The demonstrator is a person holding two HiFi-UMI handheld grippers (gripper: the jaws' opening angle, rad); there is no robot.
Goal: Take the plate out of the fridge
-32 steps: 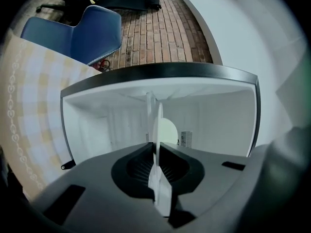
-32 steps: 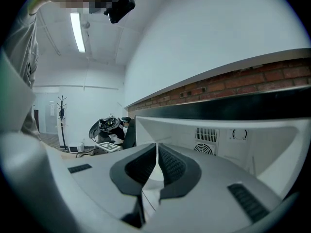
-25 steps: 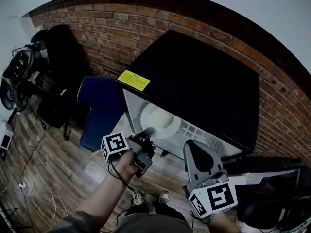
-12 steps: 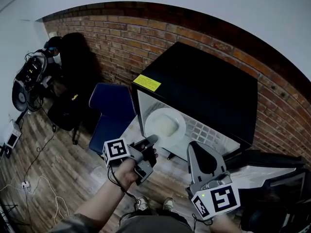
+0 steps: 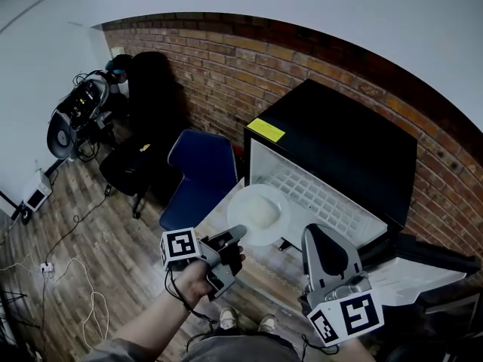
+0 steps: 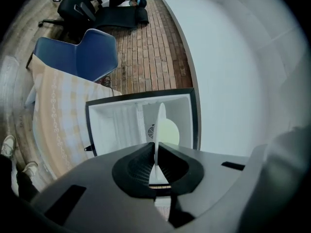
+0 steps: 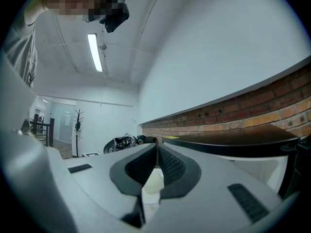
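L gripper (image 5: pixel 235 236) clamped on plate (image 5: pixel 259 213) rim, mid-frame, in front of fridge (image 5: pixel 339 157) opening's lower-left corner. R gripper (image 5: pixel 321 236) closed, empty, lower right. Chair (image 5: pixel 198 176) near, left.

legible text: none | yellow label (image 5: pixel 267 130) on top of the fridge (image 5: pixel 347 149): print too small to read

White plate (image 5: pixel 259 214), level, in front of open black fridge (image 5: pixel 339 145)

Dim, bluish indoor light, ceiling strip lamp (image 7: pixel 95 51) glowing, heavy fisheye curvature, dark vignetted corners, soft blurred foreground
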